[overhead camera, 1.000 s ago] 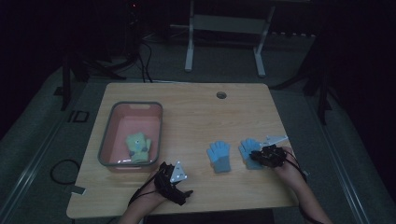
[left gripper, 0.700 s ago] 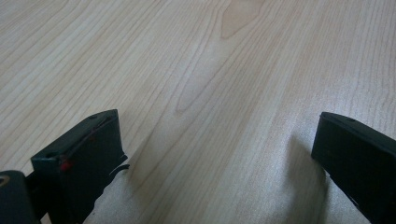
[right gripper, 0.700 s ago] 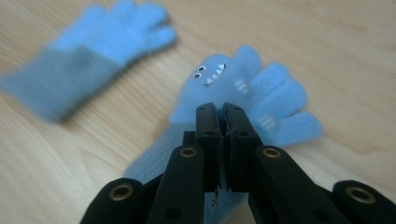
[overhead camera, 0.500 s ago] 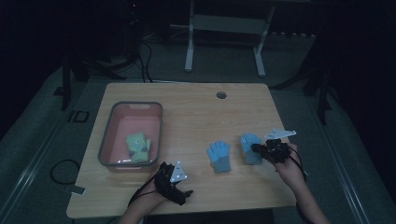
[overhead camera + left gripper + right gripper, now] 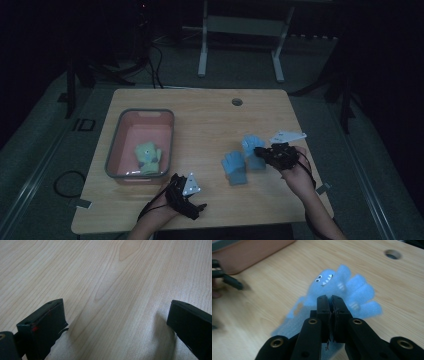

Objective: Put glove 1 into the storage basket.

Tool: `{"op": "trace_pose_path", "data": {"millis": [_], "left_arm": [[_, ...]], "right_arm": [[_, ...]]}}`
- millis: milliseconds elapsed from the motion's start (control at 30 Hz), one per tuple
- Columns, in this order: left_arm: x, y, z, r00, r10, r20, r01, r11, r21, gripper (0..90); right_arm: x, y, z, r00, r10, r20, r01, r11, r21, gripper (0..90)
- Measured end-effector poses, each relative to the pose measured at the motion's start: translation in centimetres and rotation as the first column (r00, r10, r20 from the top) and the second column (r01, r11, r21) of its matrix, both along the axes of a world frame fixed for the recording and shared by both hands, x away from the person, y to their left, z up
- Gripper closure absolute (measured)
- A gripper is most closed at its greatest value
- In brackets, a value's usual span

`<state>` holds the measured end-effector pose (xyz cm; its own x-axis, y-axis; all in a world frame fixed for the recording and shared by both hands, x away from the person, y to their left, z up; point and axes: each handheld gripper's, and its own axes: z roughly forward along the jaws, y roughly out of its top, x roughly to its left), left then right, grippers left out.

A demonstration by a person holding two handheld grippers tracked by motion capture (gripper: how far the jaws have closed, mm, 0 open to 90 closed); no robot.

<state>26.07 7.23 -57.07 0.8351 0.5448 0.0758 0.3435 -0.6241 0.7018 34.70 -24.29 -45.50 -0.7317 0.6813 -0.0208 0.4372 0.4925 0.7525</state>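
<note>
The right claw (image 5: pixel 331 300) pinches a blue glove (image 5: pixel 342 287) (monster-faced) at its tips.

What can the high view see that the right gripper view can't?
The high view alone takes in a pink bin with a green glove inside and a second blue glove. The right gripper view alone reveals a toothy monster face on the blue glove that its shut jaws pinch. Both share that glove, the wooden table and its round hole.
</note>
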Motion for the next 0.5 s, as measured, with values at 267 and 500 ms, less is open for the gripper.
{"op": "trace_pose_path", "data": {"millis": [267, 500], "left_arm": [[0.0, 0.0, 0.0, 1.0000, -0.004, -0.002, 0.004, 1.0000, -0.005, 2.3], [0.0, 0.0, 0.1, 1.0000, -0.001, 0.005, 0.001, 0.9999, -0.012, 2.3]], "right_arm": [[-0.5, 3.1, -1.2, 0.9962, 0.083, -0.027, -0.084, 0.996, -0.030, 86.1], [-0.3, 3.7, -2.9, 0.9910, 0.114, -0.071, -0.118, 0.991, -0.057, 86.1]]}}
